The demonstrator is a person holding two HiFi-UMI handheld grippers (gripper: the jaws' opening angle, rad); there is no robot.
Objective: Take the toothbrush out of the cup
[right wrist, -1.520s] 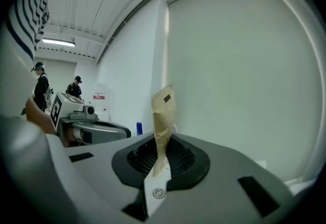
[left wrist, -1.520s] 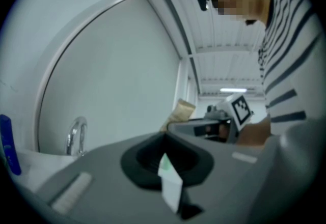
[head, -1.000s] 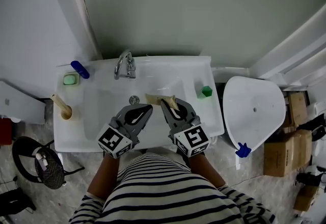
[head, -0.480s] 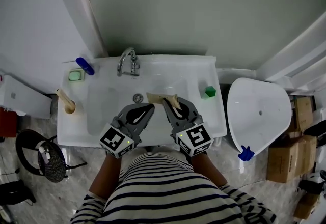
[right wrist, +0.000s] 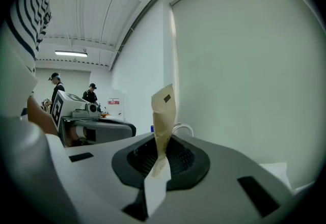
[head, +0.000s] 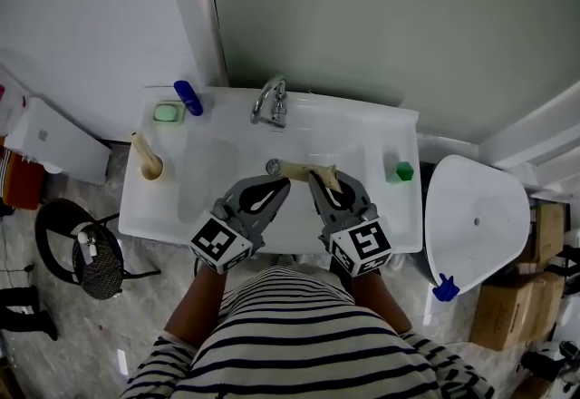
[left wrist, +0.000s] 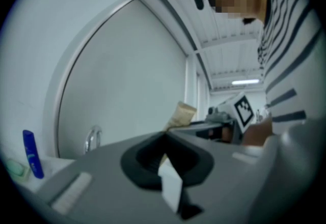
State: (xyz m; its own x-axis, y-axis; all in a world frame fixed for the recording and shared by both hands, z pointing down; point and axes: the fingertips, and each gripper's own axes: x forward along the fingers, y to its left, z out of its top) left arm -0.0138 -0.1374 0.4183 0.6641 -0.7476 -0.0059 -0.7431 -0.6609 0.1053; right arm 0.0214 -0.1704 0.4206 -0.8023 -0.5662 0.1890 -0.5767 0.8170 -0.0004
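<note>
Head view: brush untouched in a cup that sits close to a drop

At the washbasin's (head: 136, 216) left edge, about halfway back, stands the cup (head: 152, 173). The toothbrush (head: 141, 149) is inside it, with its pale handle leaning up and toward the back-left corner. Both grippers are well apart from it, over the bowl near the front edge.

The main risk, as I judge it, is the cup itself. It looks light and has little rim between it and the floor. A pull across the handle's lean, not along it, could tip the cup or slide it off that edge. A pinch taken too low could lift cup and brush together.

The left gripper (head: 281, 183) is the nearer one. Its jaws are pressed fully together with nothing between them, so they must part before they arrive, or the closed tips will simply knock the handle over.

The right gripper (head: 319, 176) is almost closed, nipping a flat tan paper packet (right wrist: 164, 111) that stands up from its jaws. With that in its grip it cannot steady the cup. If the pinch loosens, the packet falls into the bowl near the drain.

A green block (head: 404, 171) at the right edge lies out of the way.
</note>
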